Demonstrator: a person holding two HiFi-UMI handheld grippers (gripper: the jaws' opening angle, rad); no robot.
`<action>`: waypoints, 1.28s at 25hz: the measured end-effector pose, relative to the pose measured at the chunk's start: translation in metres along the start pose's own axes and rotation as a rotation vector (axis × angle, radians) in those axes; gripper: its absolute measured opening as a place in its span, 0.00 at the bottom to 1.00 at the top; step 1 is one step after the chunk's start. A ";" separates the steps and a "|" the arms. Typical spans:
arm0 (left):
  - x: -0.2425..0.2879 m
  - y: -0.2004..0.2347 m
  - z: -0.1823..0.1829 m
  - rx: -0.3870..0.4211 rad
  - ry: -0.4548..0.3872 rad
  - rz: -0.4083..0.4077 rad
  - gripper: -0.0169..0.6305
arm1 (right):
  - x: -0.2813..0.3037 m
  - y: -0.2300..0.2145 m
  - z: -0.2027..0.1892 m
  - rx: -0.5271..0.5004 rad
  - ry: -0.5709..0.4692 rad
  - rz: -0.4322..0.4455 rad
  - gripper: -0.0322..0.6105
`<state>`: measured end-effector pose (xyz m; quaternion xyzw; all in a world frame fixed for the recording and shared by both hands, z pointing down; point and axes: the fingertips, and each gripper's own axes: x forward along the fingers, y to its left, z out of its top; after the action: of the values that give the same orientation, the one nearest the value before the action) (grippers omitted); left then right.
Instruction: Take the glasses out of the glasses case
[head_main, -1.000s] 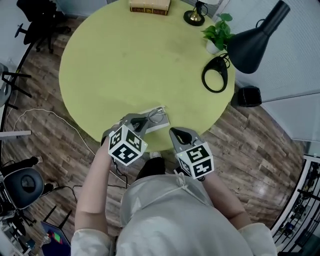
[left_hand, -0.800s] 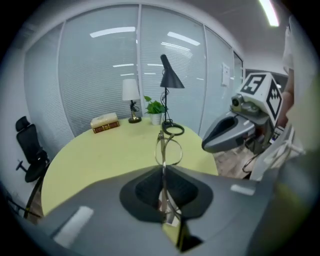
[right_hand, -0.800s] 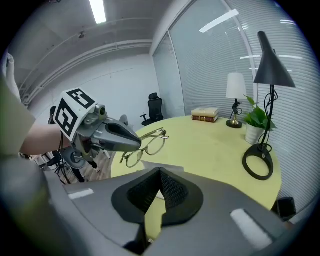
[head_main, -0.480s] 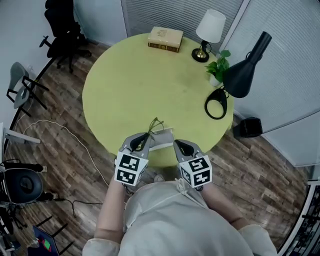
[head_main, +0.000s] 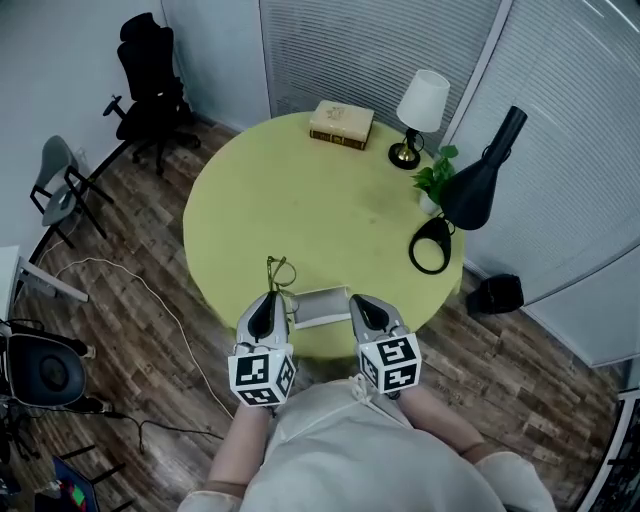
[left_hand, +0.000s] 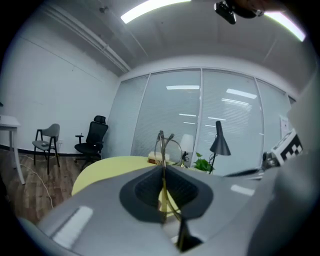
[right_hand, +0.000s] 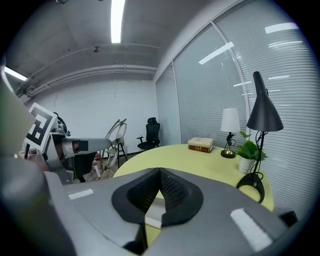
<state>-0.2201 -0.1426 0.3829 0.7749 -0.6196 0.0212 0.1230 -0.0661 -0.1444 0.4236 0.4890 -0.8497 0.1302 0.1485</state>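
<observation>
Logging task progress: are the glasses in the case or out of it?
Out. The left gripper is shut on the glasses, holding them clear of the glasses case on the table.

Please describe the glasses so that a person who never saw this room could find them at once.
Start at the round yellow-green table and go to its near edge, where the pale rectangular glasses case lies. Just left of it, the left tool is shut on the thin wire-framed glasses. Unlike everything else there, they are held up off the table.
</observation>
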 end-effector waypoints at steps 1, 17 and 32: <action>-0.004 0.000 0.002 0.006 -0.016 0.014 0.05 | -0.003 0.001 0.003 -0.005 -0.013 -0.003 0.05; -0.015 -0.013 0.011 0.049 -0.045 0.016 0.05 | -0.012 0.015 0.016 -0.083 -0.002 0.028 0.05; -0.005 -0.006 0.008 0.076 -0.013 0.010 0.05 | -0.004 0.011 0.015 -0.060 0.004 -0.006 0.05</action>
<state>-0.2166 -0.1380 0.3731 0.7762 -0.6228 0.0400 0.0893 -0.0759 -0.1413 0.4070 0.4865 -0.8514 0.1053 0.1650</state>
